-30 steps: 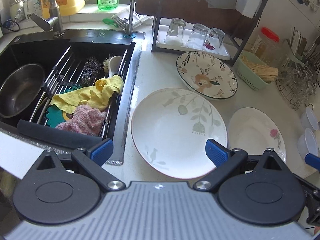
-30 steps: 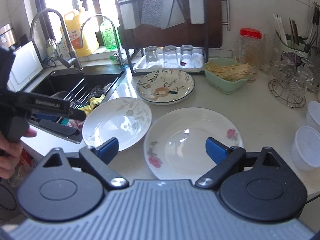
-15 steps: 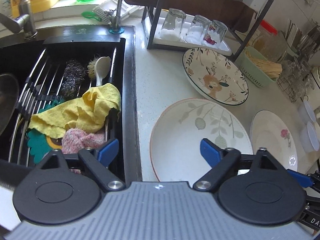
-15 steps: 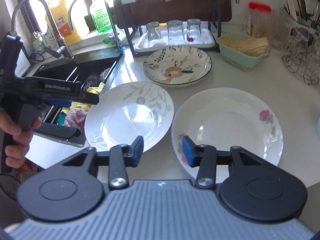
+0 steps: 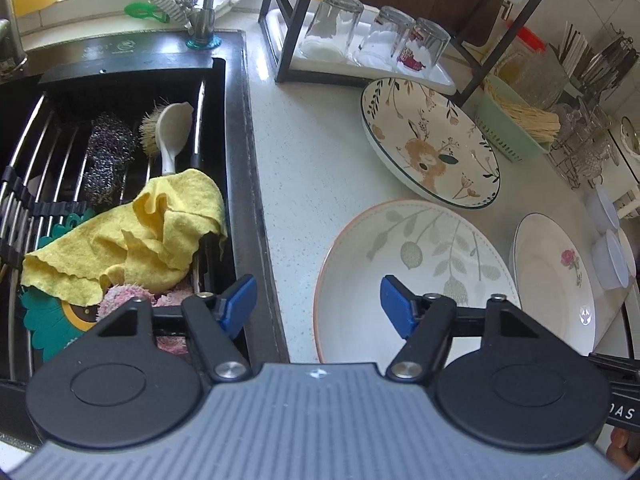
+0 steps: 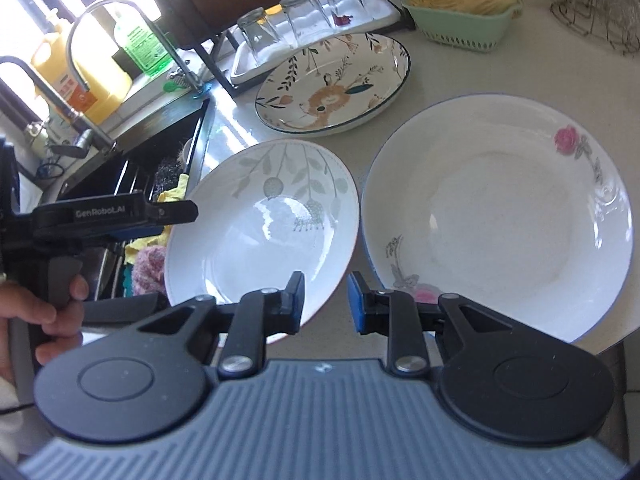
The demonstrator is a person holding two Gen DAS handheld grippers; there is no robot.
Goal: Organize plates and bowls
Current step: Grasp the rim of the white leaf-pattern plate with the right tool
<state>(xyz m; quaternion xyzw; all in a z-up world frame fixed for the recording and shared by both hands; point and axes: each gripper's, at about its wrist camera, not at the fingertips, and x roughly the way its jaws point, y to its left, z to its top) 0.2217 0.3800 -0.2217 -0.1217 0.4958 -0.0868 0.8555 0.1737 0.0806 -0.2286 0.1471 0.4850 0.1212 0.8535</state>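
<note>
A bare strip of pale speckled bench [image 5: 316, 160] is lying open between the black sink's rim [image 5: 256, 200] and the white leaf-patterned plate [image 5: 416, 264]. The white rose-printed plate [image 6: 500, 216] is sitting just beside it, and the cream bear-patterned plate [image 5: 432, 144] and black metal rack [image 5: 288, 40] are blocking the back.

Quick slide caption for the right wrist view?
Right gripper, jaws narrowly open, poised between leaf-print plate and rose plate beside the sink.

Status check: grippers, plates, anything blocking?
Left gripper open at leaf plate rim. Right gripper narrowed, empty, between leaf plate and rose plate. Nothing blocking.
</note>
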